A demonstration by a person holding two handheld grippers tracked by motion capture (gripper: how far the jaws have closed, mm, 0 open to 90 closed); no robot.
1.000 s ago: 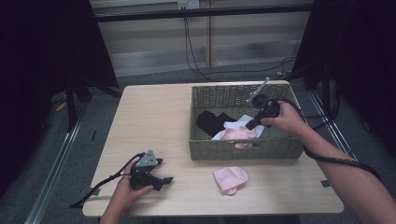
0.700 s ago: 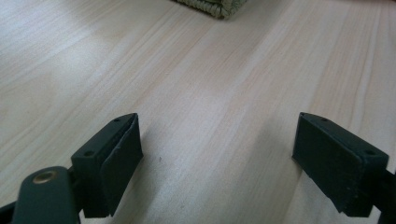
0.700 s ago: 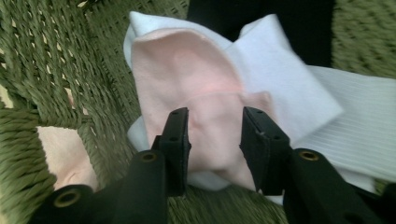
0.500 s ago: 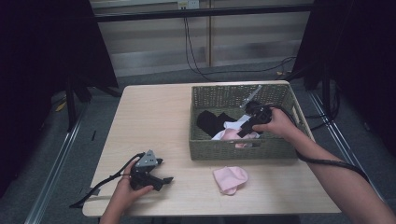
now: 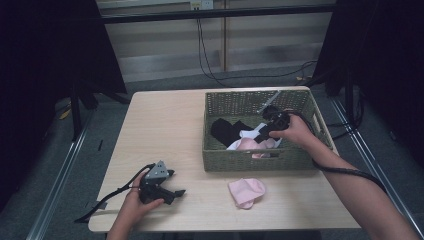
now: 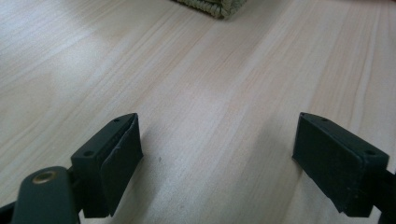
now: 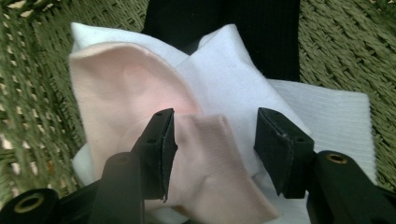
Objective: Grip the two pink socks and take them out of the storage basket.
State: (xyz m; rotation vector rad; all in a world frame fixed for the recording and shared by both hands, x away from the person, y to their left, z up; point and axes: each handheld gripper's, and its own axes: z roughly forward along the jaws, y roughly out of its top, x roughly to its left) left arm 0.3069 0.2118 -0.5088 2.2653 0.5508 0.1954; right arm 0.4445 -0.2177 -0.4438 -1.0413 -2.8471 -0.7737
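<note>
While the right gripper (image 7: 212,149) sits down in the basket (image 5: 260,161), its jaws have just been opening and now stand apart over a pink sock (image 7: 140,107), a fold of it between the pads but not pinched. That sock lies on a white sock (image 7: 243,79), with a black sock (image 7: 243,28) behind them toward the basket's far wall. From the high view the right gripper (image 5: 266,129) is low over the pile near the front middle of the basket. A second pink sock (image 5: 246,191) lies on the table (image 5: 165,120) just in front of the basket. Left gripper (image 5: 159,185) rests on the table near the front left corner, jaws wide open, nothing between them but bare wood
</note>
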